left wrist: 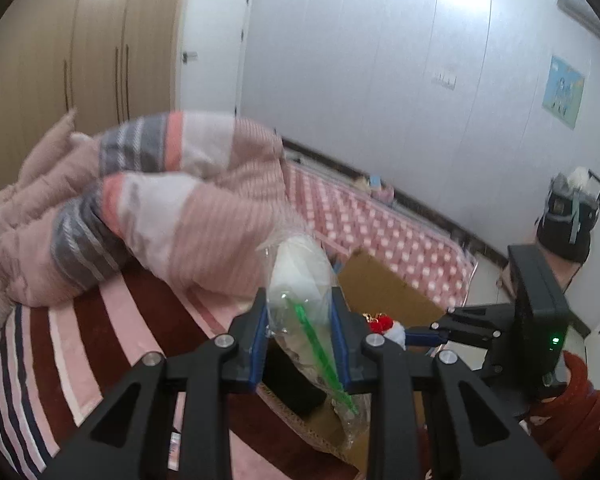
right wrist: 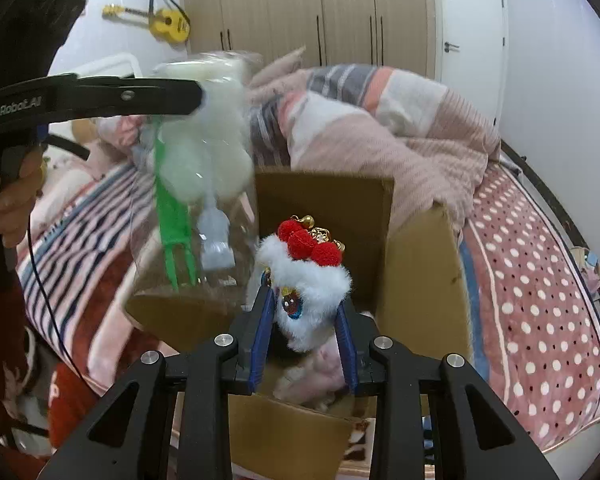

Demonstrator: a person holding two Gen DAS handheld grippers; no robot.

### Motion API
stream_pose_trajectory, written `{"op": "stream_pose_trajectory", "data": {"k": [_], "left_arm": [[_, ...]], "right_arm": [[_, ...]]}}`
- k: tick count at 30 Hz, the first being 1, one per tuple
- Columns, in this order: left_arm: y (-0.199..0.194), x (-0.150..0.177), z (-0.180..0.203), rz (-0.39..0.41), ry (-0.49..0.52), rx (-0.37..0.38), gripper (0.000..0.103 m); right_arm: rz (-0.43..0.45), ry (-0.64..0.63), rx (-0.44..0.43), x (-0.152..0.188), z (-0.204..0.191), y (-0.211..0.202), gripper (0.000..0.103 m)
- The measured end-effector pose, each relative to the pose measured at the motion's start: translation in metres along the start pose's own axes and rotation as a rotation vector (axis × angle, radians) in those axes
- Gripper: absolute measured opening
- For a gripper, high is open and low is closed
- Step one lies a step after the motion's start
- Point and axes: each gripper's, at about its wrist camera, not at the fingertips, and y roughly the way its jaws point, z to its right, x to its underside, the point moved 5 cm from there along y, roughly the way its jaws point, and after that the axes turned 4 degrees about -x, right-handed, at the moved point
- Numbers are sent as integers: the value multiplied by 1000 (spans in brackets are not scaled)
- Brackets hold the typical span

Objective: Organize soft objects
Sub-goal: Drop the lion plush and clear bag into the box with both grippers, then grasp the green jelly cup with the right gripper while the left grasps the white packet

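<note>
My left gripper (left wrist: 300, 312) is shut on a clear plastic bag (left wrist: 300, 280) that holds white stuffing and a green tool; it hangs in the air over the bed. The right wrist view shows the same bag (right wrist: 204, 152) at the left of an open cardboard box (right wrist: 420, 256). My right gripper (right wrist: 306, 316) is shut on a white furry lion toy (right wrist: 304, 284) with red pompoms and holds it over the box opening. The toy also shows in the left wrist view (left wrist: 384, 326), with the box (left wrist: 380, 288) behind it.
The box stands on a bed with a striped blanket (left wrist: 80, 340) and a pink dotted cover (right wrist: 540, 280). A rumpled pink quilt (left wrist: 180, 200) lies behind the box. Pale soft things (right wrist: 320, 372) lie inside the box. Wardrobes (right wrist: 320, 8) and a door (left wrist: 212, 40) stand at the back.
</note>
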Motion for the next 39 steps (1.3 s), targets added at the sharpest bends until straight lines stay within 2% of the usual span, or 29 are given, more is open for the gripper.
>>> {"op": "stream_pose_trajectory", "data": {"k": [4, 6, 9, 11, 13, 20, 26, 29, 34, 39], "left_arm": [[40, 13, 11, -99, 20, -5, 26], [58, 21, 13, -146, 30, -12, 30], [73, 32, 15, -193, 49, -24, 44], [77, 35, 16, -197, 62, -33, 59], [76, 36, 18, -184, 87, -66, 66], [52, 29, 16, -120, 121, -104, 87], [12, 29, 2, -58, 110, -141, 91], [-9, 32, -7, -33, 106, -165, 95], [-49, 45, -35, 10, 78, -219, 96], [-78, 69, -75, 19, 36, -290, 97]], "right_arm": [[-41, -13, 1, 12, 4, 14, 26], [-51, -21, -4, 14, 6, 19, 26], [-58, -29, 1, 14, 7, 22, 27], [-55, -31, 7, 12, 7, 21, 33], [-45, -36, 12, 10, 5, 18, 40], [-6, -60, 21, 0, -15, -1, 64], [43, -115, 37, -12, -53, -23, 77], [72, -140, 27, -20, -77, -32, 79], [114, -188, -21, -34, -121, -34, 79], [101, -237, -95, -40, -169, -13, 79]]}}
